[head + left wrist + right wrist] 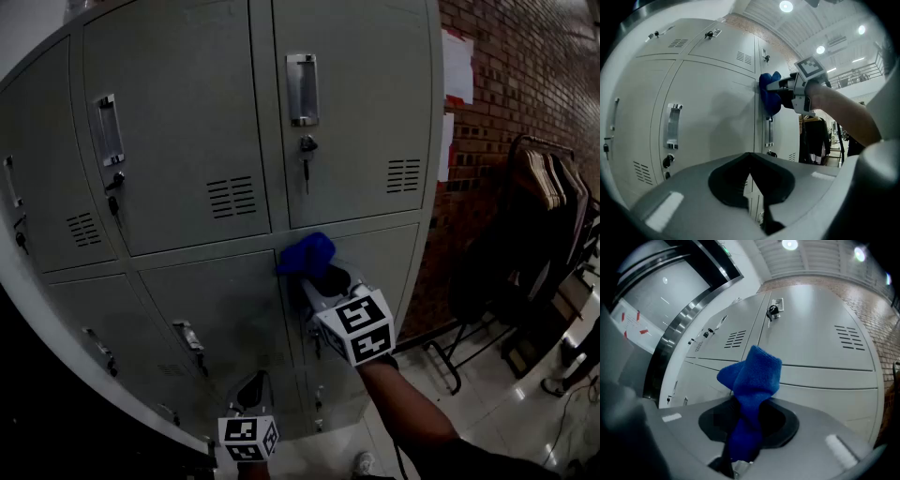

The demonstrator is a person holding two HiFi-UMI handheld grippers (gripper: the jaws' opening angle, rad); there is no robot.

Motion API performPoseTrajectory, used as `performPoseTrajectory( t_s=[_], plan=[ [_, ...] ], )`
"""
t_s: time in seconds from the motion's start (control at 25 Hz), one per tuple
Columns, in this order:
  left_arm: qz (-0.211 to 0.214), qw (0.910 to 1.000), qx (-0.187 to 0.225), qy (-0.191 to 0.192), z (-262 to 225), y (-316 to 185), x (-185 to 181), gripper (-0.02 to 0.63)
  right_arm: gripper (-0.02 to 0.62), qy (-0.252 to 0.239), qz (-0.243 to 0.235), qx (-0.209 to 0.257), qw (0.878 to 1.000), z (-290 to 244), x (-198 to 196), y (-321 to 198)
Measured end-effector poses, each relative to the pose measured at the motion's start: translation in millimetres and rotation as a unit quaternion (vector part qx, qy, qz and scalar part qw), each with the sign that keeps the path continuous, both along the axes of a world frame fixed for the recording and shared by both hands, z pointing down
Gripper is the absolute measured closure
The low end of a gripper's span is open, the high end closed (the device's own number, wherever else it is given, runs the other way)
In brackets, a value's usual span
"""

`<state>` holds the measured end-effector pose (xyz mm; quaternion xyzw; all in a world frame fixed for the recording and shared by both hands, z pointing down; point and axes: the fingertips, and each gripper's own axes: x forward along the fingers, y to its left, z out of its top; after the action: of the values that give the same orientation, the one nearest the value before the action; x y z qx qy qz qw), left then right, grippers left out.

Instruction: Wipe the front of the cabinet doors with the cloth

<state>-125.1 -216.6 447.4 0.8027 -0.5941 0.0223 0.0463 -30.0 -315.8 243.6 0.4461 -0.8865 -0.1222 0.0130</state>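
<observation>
Blue cloth [307, 253] clamped in right gripper [322, 278] fingers, tail hidden, against cabinet door [225, 314] | left gripper [251, 386] fingers together, empty

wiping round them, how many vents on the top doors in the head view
3: left door's vent, middle door's vent, right door's vent. More may be hidden leftward.

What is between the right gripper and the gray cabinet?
Only the blue cloth. The right gripper holds it in its jaws, bunched end toward the cabinet, as the right gripper view shows.
</observation>
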Motion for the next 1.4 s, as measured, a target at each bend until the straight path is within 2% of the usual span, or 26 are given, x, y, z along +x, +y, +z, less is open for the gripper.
performPoseTrajectory(
  t_s=[0.28,0.64,0.84,1.2,1.4],
  plan=[
    [-0.003,1.0000,-0.007,0.002,5,-4,6,0.592,0.488,-0.005,0.023,0.000,1.000,-2,46,-13],
    [0.007,1.0000,-0.003,0.002,4,-9,15,0.592,0.486,-0.015,0.135,-0.008,0.991,-4,179,-42],
    [0.005,1.0000,-0.008,-0.002,7,-8,14,0.592,0.486,-0.013,0.178,-0.010,0.984,-4,230,-52],
    [0.009,0.9999,-0.009,-0.001,9,-5,16,0.591,0.486,0.010,0.209,0.019,0.978,5,243,-33],
    [-0.004,0.9999,-0.016,0.001,14,-3,6,0.591,0.486,0.012,0.213,-0.022,0.977,46,245,-39]
  ],
)
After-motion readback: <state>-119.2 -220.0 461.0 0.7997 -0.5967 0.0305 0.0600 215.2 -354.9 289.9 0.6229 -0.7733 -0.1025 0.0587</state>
